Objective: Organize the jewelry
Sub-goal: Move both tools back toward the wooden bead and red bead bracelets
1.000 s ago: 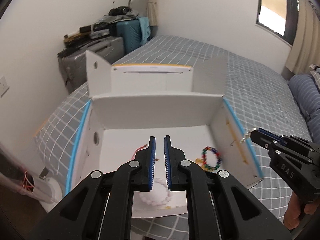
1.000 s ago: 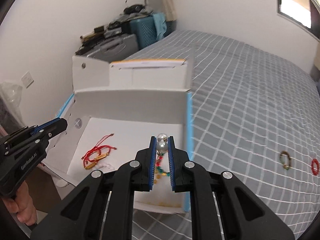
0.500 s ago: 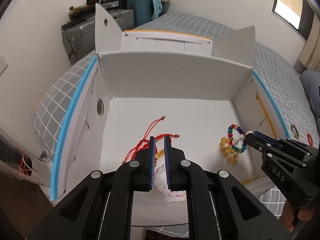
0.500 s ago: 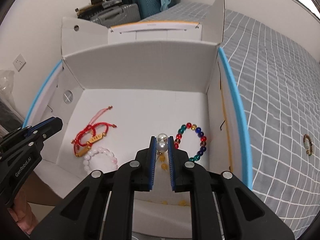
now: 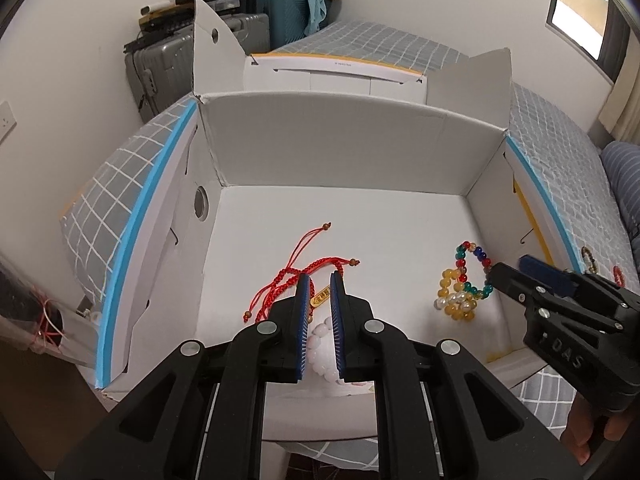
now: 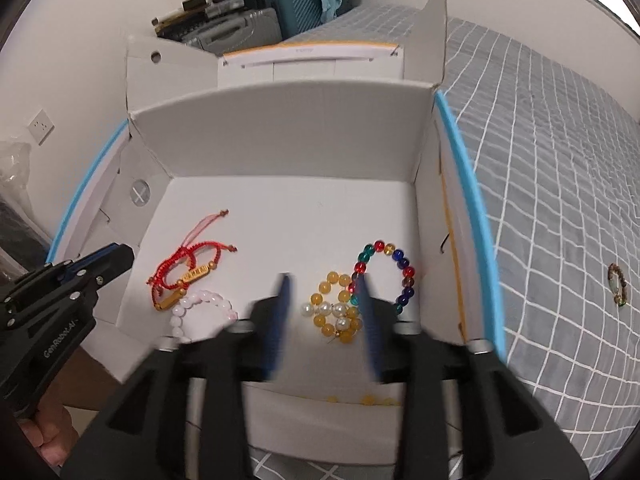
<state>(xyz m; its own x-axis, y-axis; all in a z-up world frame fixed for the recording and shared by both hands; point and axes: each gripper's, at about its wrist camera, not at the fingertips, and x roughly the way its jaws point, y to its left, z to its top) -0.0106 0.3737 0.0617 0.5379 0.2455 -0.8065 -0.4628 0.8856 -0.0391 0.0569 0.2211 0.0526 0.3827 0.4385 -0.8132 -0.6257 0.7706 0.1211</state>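
Grey checked bedding (image 6: pixel 560 184) carries an open white cardboard box (image 6: pixel 280 136) whose floor holds the jewelry. Straight below the right gripper (image 6: pixel 325 320) lies a pearl-and-yellow bead bracelet (image 6: pixel 338 312), loose on the box floor, framed between the two blue fingers (image 6: pixel 280 320) without either pad touching it. That claw's jaws have just been opening and now stand apart, blurred, holding nothing. Just past its right finger a multicoloured bead bracelet (image 6: pixel 386 274) rests near the box's right wall, touching the yellow beads. To the claw's left sit a pale pink bead bracelet (image 6: pixel 200 310) and, just beyond it, red cord bracelets (image 6: pixel 188 270) with gold bars.

Over these hovers the left gripper (image 5: pixel 320 304), its jaws drawn narrow with a slim gap and nothing between the pads; the pink beads and a gold bar show through that gap on the floor beneath. Outside the box, right of the right claw, a small dark bracelet (image 6: pixel 618 284) lies on the bedding. Suitcases (image 5: pixel 256 32) stand against the far wall.
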